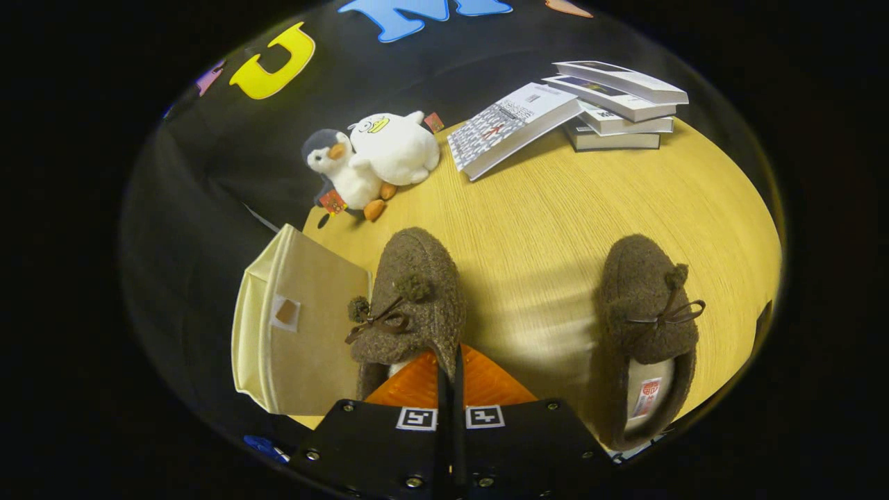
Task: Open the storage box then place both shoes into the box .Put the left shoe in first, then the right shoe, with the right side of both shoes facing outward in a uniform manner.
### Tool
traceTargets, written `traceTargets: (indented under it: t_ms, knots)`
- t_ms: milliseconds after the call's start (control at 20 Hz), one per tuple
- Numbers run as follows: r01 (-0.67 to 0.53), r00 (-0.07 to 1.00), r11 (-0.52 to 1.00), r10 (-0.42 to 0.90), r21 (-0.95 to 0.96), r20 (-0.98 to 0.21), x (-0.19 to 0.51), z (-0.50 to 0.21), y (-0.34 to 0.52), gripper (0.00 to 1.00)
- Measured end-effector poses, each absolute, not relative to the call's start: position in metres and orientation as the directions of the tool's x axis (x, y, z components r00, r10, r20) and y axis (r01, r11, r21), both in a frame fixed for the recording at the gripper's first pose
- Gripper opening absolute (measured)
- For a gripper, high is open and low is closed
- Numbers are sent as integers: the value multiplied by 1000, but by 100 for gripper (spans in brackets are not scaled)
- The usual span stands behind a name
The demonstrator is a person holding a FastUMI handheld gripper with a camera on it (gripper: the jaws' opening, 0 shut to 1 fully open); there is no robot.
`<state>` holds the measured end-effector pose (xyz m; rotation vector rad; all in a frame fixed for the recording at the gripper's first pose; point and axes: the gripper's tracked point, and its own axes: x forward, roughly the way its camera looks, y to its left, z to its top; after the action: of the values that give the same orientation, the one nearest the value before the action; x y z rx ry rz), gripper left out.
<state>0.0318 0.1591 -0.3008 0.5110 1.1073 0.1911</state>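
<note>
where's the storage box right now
In the gripper view the storage box sits at the table's near-left edge, lid shut, beside the nearer shoe, left of the closed claw.

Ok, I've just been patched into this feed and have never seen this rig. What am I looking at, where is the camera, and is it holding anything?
There is no robot arm here: a person carries a hand-held two-finger gripper, and the fisheye camera rides on it, looking forward along the fingers. The fingers are pressed together with nothing between them, their tips over the heel end of one brown fuzzy slipper. A matching second slipper lies apart from it on the other side of the fingers, on the round wooden table. Next to the first slipper sits a beige fabric storage box, its lid shut. Beyond the fingers are a plush penguin, a white plush duck and a stack of books, with one book leaning against the stack.
</note>
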Motion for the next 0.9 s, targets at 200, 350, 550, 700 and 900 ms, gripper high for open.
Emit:
traceTargets:
  t_ms: [200, 350, 550, 700, 900]
  knots:
    - [69, 499, 844, 433, 532, -751, 50, -252, 183, 1]
    - [35, 507, 813, 487, 581, -711, 57, -221, 211, 1]
    - [-2, 501, 781, 541, 624, -675, 62, -197, 255, 1]
    - [-33, 489, 769, 570, 638, -661, 64, -190, 291, 1]
    - [-56, 467, 760, 593, 647, -656, 64, -195, 335, 1]
